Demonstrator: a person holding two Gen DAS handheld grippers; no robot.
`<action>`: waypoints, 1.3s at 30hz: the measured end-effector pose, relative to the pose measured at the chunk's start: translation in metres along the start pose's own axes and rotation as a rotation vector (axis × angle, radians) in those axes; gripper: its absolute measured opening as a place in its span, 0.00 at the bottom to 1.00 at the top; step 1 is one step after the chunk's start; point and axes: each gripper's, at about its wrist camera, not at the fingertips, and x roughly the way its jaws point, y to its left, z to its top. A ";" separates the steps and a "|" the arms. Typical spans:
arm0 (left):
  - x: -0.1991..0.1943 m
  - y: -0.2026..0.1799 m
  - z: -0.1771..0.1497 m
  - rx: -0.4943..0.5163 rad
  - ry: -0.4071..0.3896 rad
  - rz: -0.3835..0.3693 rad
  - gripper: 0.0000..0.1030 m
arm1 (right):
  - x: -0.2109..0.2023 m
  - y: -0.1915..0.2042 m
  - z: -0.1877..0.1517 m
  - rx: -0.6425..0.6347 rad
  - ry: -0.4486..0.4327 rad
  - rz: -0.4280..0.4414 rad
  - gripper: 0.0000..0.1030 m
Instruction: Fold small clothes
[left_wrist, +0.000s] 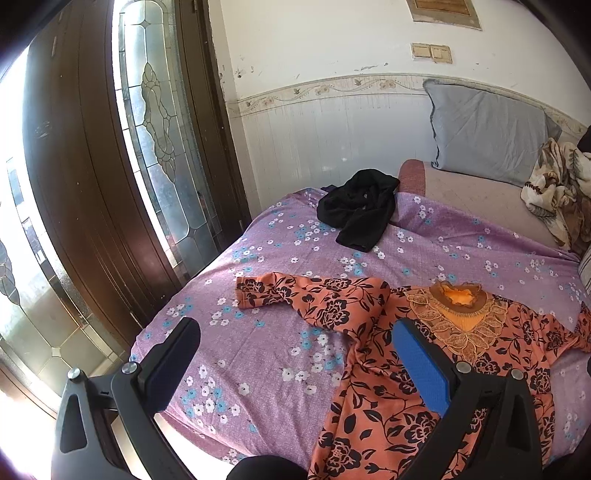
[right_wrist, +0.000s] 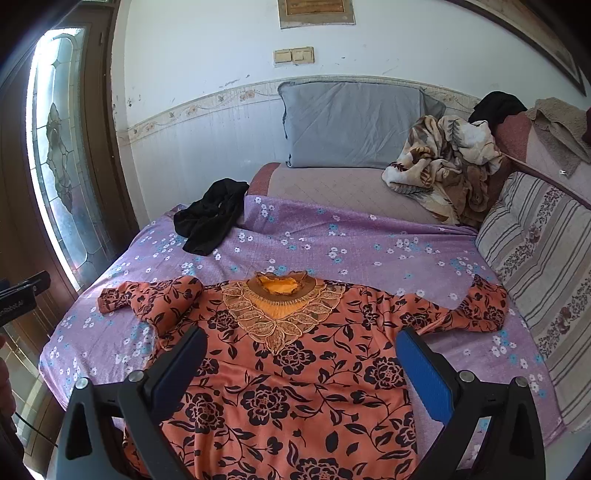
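A purple floral bed sheet (right_wrist: 369, 251) carries the spread orange floral top (right_wrist: 295, 387) and a crumpled black garment (right_wrist: 210, 218).

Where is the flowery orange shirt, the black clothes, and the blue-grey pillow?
Orange floral shirt (right_wrist: 295, 387), right wrist view, chest area.
Crumpled black garment (right_wrist: 208, 218), right wrist view, its middle.
Blue-grey pillow (right_wrist: 351, 125), right wrist view, centre of its front.

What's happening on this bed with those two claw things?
A person holds two handheld grippers over an orange top with a black flower print, spread flat, front up, on the purple flowered bedsheet. The left gripper and right gripper are both open and grip nothing; no fold has been made yet. A crumpled black garment waits further back.
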 end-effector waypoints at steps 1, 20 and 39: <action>0.001 0.002 0.000 -0.002 0.001 0.004 1.00 | 0.001 0.001 0.000 -0.001 0.003 0.003 1.00; 0.008 0.010 -0.003 -0.009 0.017 0.021 1.00 | 0.011 0.011 -0.001 -0.005 0.028 0.032 1.00; -0.026 0.002 -0.005 0.029 -0.012 0.021 1.00 | -0.010 -0.006 -0.004 0.050 0.009 0.054 1.00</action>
